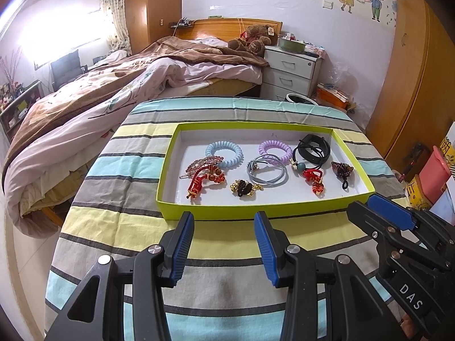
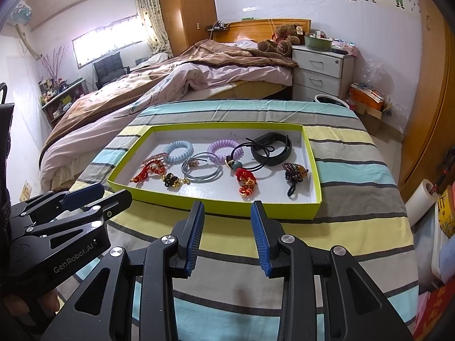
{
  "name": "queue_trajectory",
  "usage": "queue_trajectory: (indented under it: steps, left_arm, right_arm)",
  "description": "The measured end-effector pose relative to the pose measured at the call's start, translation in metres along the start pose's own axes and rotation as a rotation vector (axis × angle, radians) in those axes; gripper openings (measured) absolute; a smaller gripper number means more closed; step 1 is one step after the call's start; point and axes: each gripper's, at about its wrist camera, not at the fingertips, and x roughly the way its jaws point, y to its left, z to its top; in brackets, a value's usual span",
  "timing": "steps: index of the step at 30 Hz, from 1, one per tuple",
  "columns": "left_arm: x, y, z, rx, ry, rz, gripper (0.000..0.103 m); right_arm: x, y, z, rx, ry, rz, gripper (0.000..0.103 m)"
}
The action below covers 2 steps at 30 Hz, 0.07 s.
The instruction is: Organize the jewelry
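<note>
Tray (image 1: 256, 209) just beyond empty fingers (image 1: 182, 244)

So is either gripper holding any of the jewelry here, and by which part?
Nothing is held. The left gripper and right gripper both stand open and empty above the striped cloth, short of the green tray.

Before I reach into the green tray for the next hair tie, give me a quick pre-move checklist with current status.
1. Left hand-held gripper open, nothing held: ok.
2. Right hand-held gripper open, nothing held: ok.
3. Both short of the lime-green cardboard tray, no contact: ok.
4. Light-blue spiral hair tie apart from the purple spiral hair tie: ok.
5. Black wristband free of the black cord crossing it: not ok.
6. Red knotted charm separate from the pink beaded clip: not ok, overlapping.
</note>
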Motion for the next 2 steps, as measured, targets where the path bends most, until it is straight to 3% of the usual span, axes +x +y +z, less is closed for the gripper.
queue_trajectory:
  steps: [2]
  left_arm:
    - [0.0001,0.0004,-0.0005,0.000,0.001,0.001,0.044]
  right_arm:
    - [-0.0002,0.0002,0.0002,-0.001,0.000,0.000,0.035]
